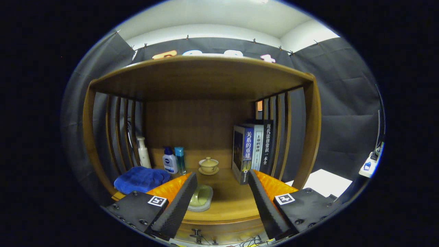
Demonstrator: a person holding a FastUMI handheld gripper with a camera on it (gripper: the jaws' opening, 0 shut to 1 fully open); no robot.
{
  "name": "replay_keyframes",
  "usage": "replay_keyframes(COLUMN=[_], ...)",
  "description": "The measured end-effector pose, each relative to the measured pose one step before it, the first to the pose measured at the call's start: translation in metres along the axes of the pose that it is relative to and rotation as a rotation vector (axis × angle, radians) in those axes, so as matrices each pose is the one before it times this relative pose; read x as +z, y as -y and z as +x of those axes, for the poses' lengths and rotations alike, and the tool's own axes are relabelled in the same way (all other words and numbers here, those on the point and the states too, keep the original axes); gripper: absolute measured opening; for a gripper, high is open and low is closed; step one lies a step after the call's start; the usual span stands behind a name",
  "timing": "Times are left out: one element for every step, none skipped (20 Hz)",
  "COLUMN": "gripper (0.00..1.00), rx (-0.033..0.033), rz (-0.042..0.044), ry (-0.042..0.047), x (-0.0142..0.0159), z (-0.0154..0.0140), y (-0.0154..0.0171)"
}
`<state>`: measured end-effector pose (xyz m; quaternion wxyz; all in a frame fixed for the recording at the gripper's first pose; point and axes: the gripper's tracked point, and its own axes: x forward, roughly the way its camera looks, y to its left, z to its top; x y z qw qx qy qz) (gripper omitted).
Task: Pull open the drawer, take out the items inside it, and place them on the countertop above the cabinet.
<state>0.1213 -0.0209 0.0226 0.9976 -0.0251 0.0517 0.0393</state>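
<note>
My claw (219, 202) gapes wide and empty over the bench (226, 206), where a soap dish (201, 198) already sits, the drawer knob (196, 234) just below; drawer's contents hidden.

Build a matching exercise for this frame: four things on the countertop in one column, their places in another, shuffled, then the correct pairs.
Things:
1. blue cloth
2. lidded cup
3. books
4. soap dish

Places:
A. upright against the right-hand slats
B. between the fingers of the open gripper, by the left one
C. folded at the left, ahead of the bottles
D. on a saucer, centre back

Pairs: 1-C, 2-D, 3-A, 4-B
</note>
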Motion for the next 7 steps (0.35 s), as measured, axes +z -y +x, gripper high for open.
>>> replay_keyframes(gripper=[0.99,0.99,0.99,0.99,0.99,0.99,0.99], rx=[-0.00303,0.00036,0.00369,0.00253,0.00117,0.00515,0.00926], rz=[-0.00498,-0.00414,-0.00390,-0.00417,-0.00323,0.00307,0.00946], ry=[0.00997,0.00846,0.00991,0.00806,0.00410,0.00512,0.00505], x=[0.00912,0.00890,0.00985,0.00877,0.00894,0.00789,0.00821], z=[-0.00246,-0.00379,-0.00158,-0.00252,-0.00325,-0.00298,-0.00443], y=[0.00192,0.00065,0.00048,0.00003,-0.00070,-0.00086,-0.00242])
